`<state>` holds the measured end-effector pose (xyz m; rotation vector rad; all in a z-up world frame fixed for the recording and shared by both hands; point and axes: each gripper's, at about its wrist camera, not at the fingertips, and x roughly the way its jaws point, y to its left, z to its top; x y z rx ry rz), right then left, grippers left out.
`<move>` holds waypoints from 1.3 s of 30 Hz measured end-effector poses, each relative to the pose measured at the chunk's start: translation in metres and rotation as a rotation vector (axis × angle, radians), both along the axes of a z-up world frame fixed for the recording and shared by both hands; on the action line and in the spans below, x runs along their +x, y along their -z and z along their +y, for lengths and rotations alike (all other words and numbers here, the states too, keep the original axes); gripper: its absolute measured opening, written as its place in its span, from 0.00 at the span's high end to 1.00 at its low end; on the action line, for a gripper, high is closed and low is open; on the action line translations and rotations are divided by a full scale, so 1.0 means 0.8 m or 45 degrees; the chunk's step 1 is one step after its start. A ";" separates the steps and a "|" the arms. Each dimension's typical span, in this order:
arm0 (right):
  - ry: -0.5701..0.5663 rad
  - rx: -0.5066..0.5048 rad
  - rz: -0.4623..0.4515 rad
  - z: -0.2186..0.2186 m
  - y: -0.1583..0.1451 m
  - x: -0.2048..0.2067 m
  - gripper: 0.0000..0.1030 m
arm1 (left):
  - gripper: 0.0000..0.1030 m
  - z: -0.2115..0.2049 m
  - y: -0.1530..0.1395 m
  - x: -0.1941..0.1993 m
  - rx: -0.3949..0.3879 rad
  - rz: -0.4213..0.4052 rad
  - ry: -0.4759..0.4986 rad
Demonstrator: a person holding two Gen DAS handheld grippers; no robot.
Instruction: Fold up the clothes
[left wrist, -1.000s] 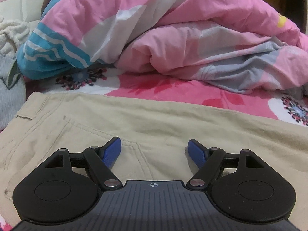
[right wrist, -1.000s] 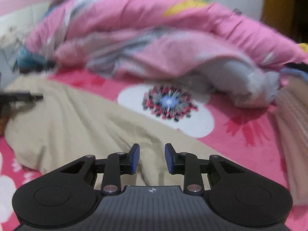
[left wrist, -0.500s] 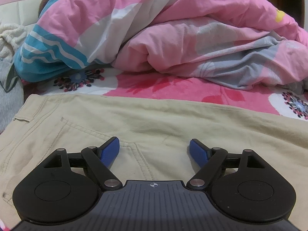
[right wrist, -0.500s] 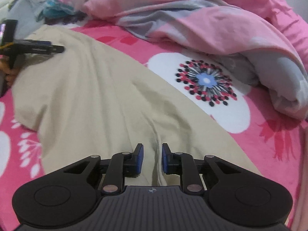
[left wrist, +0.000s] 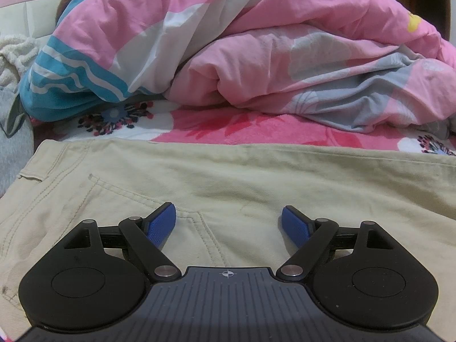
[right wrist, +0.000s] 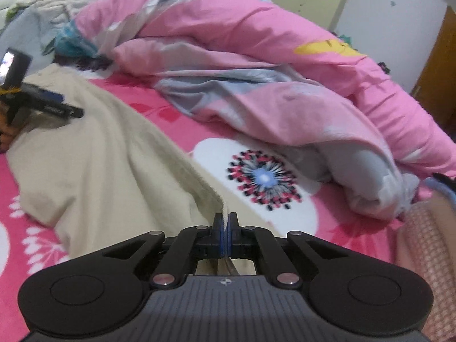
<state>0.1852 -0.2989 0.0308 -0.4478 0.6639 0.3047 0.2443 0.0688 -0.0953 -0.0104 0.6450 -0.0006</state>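
- On the bed (left wrist: 256, 125), over its pink flowered sheet, lie the beige trousers (left wrist: 256, 182), spread with their long axis running sideways across the left wrist view: waistband and back pocket (left wrist: 159, 208) at the left, legs trailing off to the right.
- At the waist end, the left gripper (left wrist: 228, 222) hovers low over the pocket, jaws spread wide with nothing between them.
- At the other end, the right gripper (right wrist: 225, 233) has its jaws pinched tight on a raised edge of the trousers (right wrist: 114, 171). From the pinch, the cloth runs away in a taut ridge toward the upper left of the right wrist view, where the left gripper (right wrist: 51, 108) shows as a dark shape over the far end.
- So the garment's length lies between the two grippers, and the right one alone has a hold.
- By my judgement, any fold along the length turns on the held end travelling toward the waist; the left gripper is nearer that end and well placed to pin or grasp it.
- Behind the trousers, a bunched pink quilt (left wrist: 285, 57) lies well apart from them and should not get in the way.
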 end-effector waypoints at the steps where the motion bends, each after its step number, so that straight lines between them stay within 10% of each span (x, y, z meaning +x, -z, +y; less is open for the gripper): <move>1: 0.011 -0.008 -0.002 -0.001 0.000 0.007 0.99 | 0.20 0.000 0.000 0.000 0.000 0.000 0.000; 26: 0.155 0.022 0.240 -0.037 0.094 0.133 0.99 | 0.20 -0.003 0.002 0.000 0.017 -0.002 0.000; 28: 0.190 0.071 0.274 -0.045 0.091 0.140 0.93 | 0.20 -0.003 0.002 0.001 0.017 -0.001 0.000; 33: 0.351 0.361 0.318 -0.097 0.063 0.147 0.43 | 0.20 -0.003 0.001 0.001 0.016 0.001 -0.001; 39: 0.625 0.741 0.178 -0.183 0.025 0.071 0.29 | 0.18 -0.004 0.001 0.002 0.025 0.003 0.003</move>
